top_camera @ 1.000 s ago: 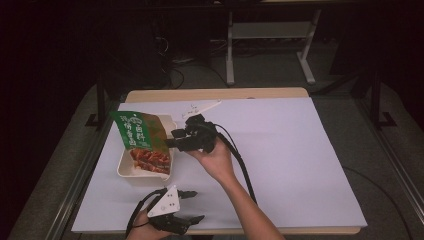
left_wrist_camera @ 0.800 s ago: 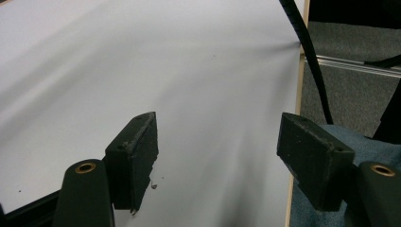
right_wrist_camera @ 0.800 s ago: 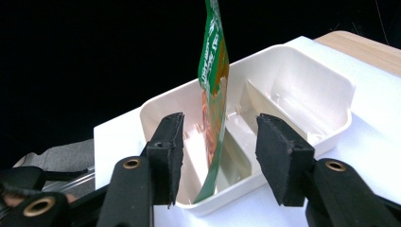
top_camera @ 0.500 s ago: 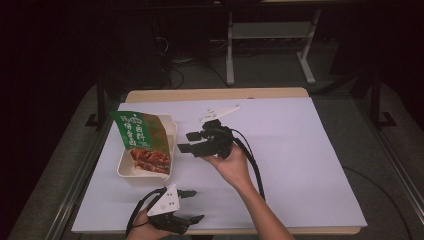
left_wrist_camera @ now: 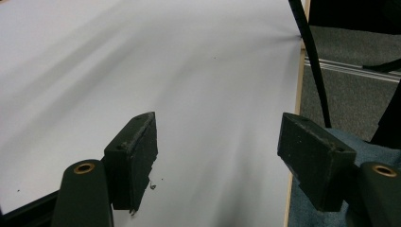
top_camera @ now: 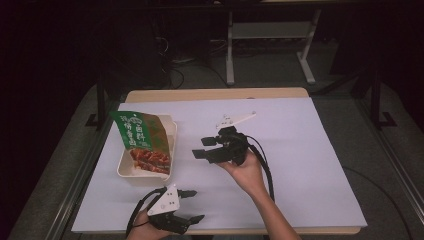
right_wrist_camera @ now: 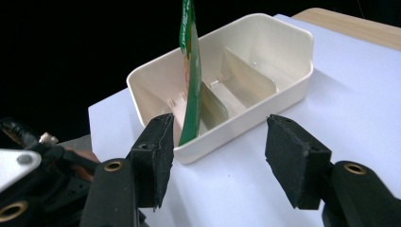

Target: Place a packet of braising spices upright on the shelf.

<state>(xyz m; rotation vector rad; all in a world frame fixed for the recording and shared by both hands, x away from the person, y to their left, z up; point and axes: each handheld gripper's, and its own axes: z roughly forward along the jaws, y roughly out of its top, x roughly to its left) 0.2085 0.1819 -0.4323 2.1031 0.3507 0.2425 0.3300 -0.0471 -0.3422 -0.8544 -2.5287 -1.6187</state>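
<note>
A: Starting at the left, what is sitting on the table (top_camera: 300,150)?

B: A cream divided tray (top_camera: 170,131) is resting near the table's left edge, and a green snack packet (top_camera: 142,141) is standing in it, leaning upright against the wall. In the right gripper view the packet (right_wrist_camera: 191,75) is showing edge-on, its lower end tucked into the tray (right_wrist_camera: 283,61) at the near compartment, though I cannot tell exactly which divider it is touching.

A: And the left gripper?

B: The left gripper (top_camera: 192,205) is lying low by the near edge, with a hand around it. Its jaws are standing wide apart with nothing between them; in its own view the left gripper (left_wrist_camera: 217,151) is looking across bare white paper (left_wrist_camera: 142,56).

A: Moving right?

B: The right gripper (top_camera: 202,148) is hovering just right of the tray, jaws pointing toward it. They are spread apart too and holding nothing; the right gripper (right_wrist_camera: 217,151) is facing the tray's near wall, clear of the packet.

A: So which step is this?

B: I'm judging that the packet is already placed in the tray and the right gripper is standing free beside it. That reads as either the end of a placement or the start of a fresh reach.

A: What is the next move calling for?

B: If the packet is meant to lie flat, the right gripper is needing to close in on its upper edge and tip it down gently, since the thin packet is looking easy to topple or crumple.
</note>
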